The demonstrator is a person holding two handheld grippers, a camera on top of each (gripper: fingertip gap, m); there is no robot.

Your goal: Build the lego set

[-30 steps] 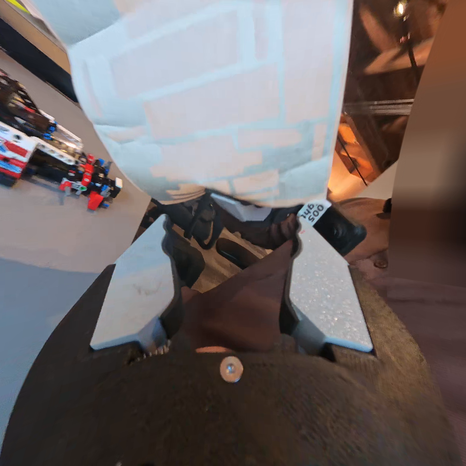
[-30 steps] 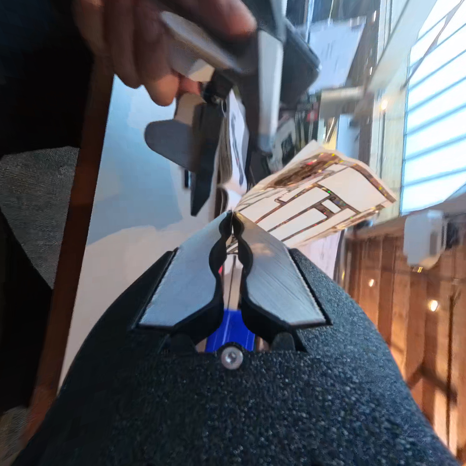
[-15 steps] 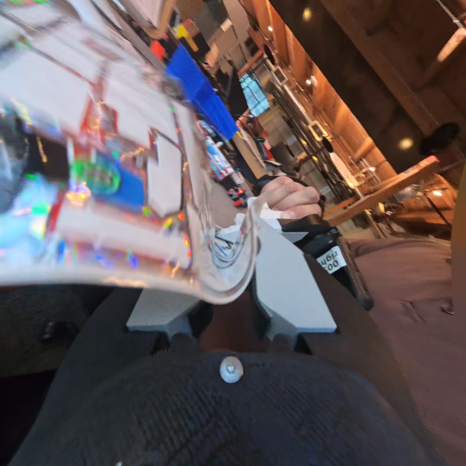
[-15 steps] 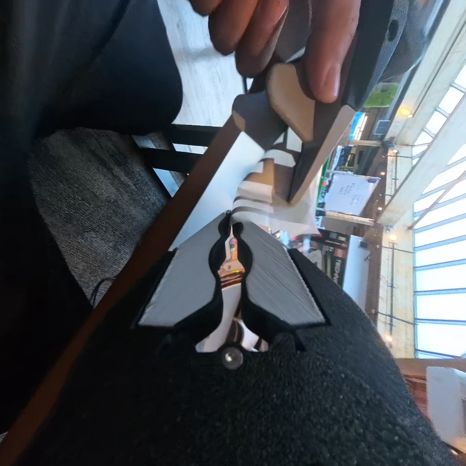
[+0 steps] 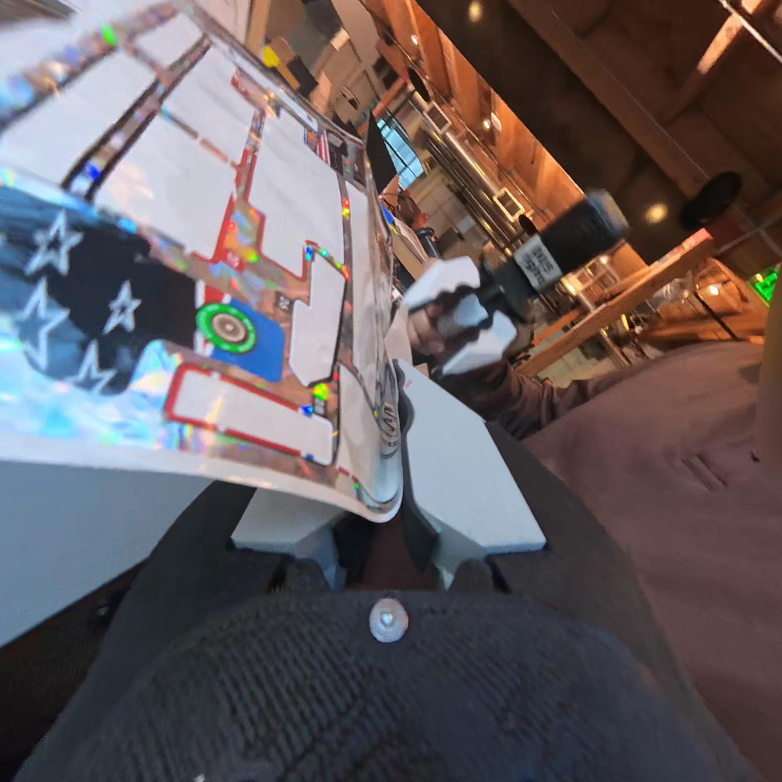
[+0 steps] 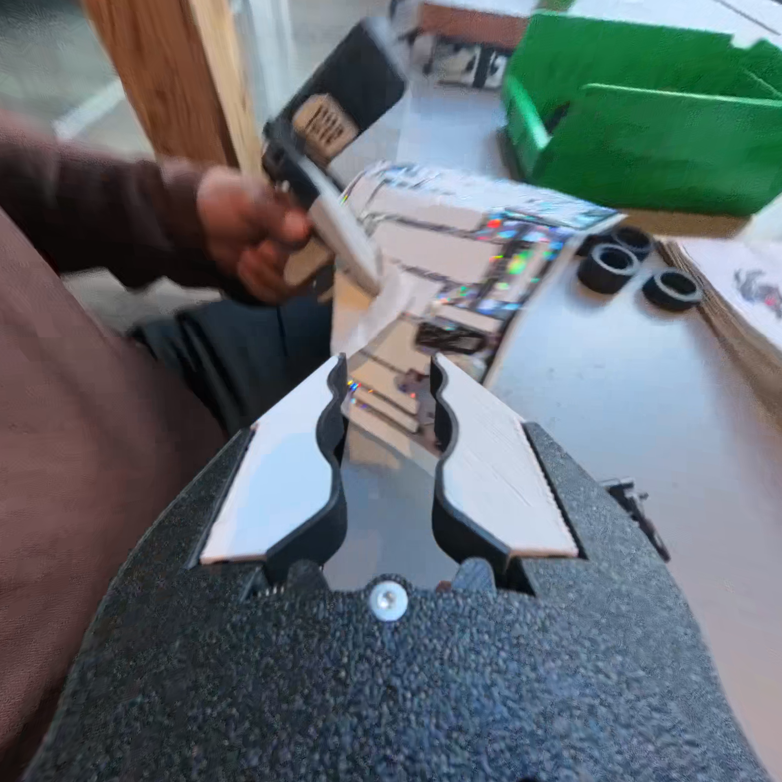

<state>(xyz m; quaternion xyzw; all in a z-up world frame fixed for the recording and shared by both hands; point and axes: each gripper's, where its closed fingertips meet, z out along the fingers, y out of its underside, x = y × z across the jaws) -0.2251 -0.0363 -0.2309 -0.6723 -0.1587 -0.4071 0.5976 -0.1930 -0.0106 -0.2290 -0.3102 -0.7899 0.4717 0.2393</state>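
While the left tongs (image 5: 393, 423) are pinching the sticker sheet (image 5: 177, 254) edgewise, the right tongs (image 6: 387, 372) are gaping empty beside it; it risks creasing.

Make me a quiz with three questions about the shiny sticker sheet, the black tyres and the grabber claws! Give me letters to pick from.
1. Where is the shiny sticker sheet?
A. in the green bin
B. pinched by the left gripper
C. under the tyres

2. How many black tyres can be seen on the table?
A. one
B. three
C. six

3. How is the right gripper?
A. open, holding nothing
B. shut on a tyre
C. shut on the sheet

Answers: 1 B, the sheet's edge sits between the left fingers. 2 B, three rings lie near the green bin. 3 A, its fingers stand apart with a clear gap.
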